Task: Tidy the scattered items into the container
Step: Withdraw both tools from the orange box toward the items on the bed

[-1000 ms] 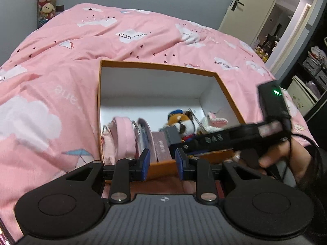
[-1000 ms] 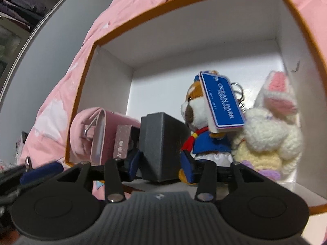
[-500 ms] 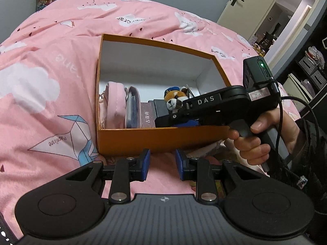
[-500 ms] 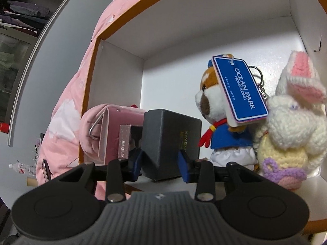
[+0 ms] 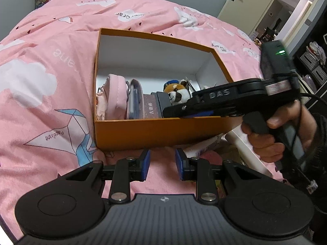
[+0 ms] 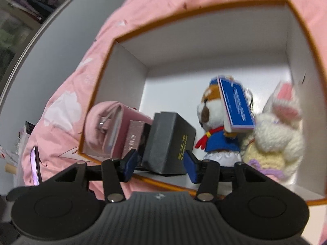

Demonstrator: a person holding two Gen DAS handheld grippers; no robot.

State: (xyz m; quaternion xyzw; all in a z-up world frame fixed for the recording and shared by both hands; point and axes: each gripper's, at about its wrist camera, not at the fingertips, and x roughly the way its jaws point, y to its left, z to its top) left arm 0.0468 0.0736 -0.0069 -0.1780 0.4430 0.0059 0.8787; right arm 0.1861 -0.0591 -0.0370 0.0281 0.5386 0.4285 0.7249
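An orange box with white inside walls lies on the pink bedspread. Inside it are a pink pouch, a pink booklet, a dark grey box, a plush dog with a blue tag, and a cream knitted bunny. My left gripper is open and empty, in front of the box's near wall. My right gripper is open and empty, its fingers either side of the dark grey box at the box's near rim. It reaches over the box in the left wrist view.
The pink bedspread with cloud prints surrounds the box. A phone stands at the bed's edge. A door and shelves are at the right; a grey wall runs along the bed.
My right gripper has opened wider around the dark grey box and pulled back a little. My left gripper has drawn back from the box's near wall, still open.
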